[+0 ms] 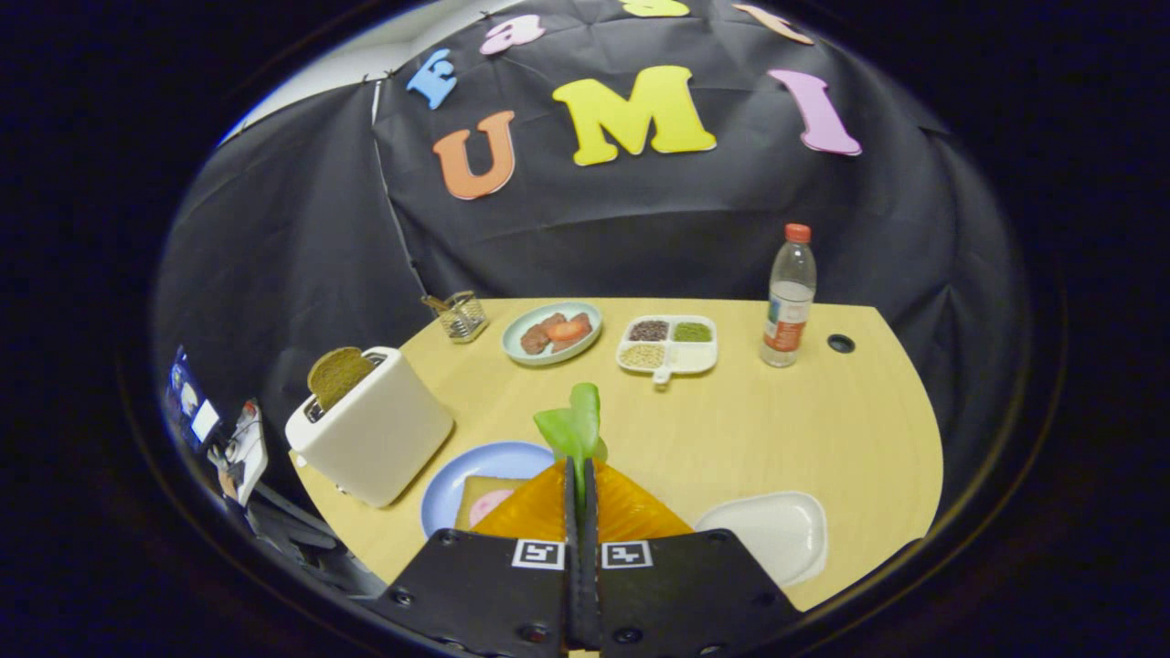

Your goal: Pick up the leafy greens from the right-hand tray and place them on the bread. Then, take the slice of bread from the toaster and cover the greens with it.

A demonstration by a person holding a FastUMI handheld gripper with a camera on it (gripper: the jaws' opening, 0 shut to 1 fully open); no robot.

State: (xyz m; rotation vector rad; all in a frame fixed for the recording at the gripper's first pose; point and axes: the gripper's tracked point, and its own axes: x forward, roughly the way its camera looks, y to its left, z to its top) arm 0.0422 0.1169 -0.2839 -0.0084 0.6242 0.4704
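Greens (574, 428) are standing upright, pinched in the closed gripper (579, 475), with the bread (484, 501) lying just below-left on the blue plate (475, 461).

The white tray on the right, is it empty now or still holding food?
Empty: the white tray looks bare, and the leafy greens stand pinched in the shut gripper.

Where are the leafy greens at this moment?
In the gripper view the leafy greens are pinched between the shut fingers of the gripper, held above the table between the blue plate with bread and the white tray.
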